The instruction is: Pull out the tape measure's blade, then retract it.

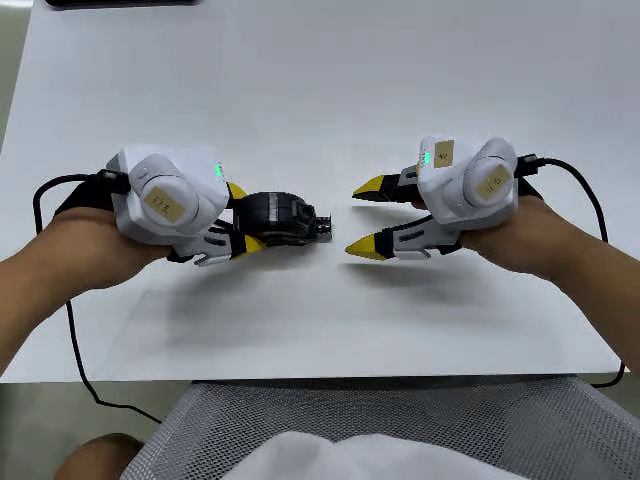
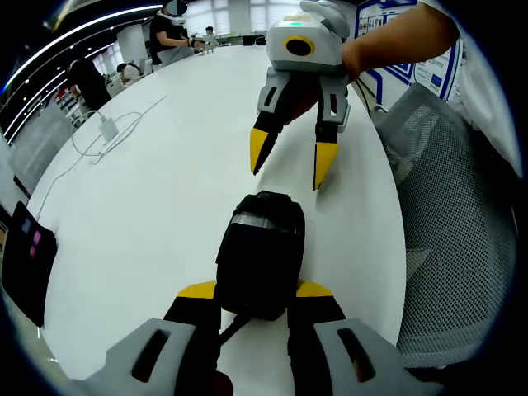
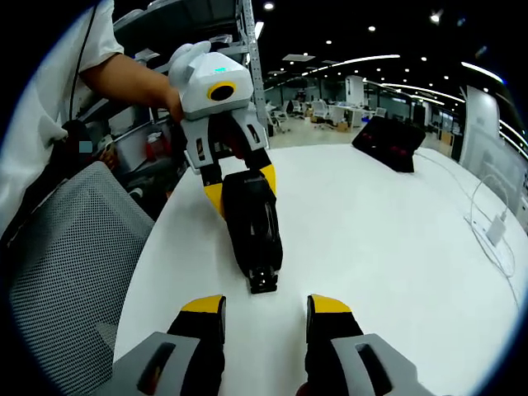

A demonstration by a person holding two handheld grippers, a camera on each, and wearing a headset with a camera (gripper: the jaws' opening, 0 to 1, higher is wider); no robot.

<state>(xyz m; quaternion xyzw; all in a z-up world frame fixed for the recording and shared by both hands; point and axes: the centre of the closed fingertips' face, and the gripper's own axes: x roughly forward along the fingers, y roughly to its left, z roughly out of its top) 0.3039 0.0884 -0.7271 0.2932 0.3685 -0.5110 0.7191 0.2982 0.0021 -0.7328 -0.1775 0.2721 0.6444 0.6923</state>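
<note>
The left claw is clamped on the black round plastic tape measure, which sits mid-way across the white flat surface. At the case's 3 o'clock the right claw hovers near, jaws apart, holding nothing.

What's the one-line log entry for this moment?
left gripper: shut on tape measure | right gripper: open, apart | blade: not out
</note>
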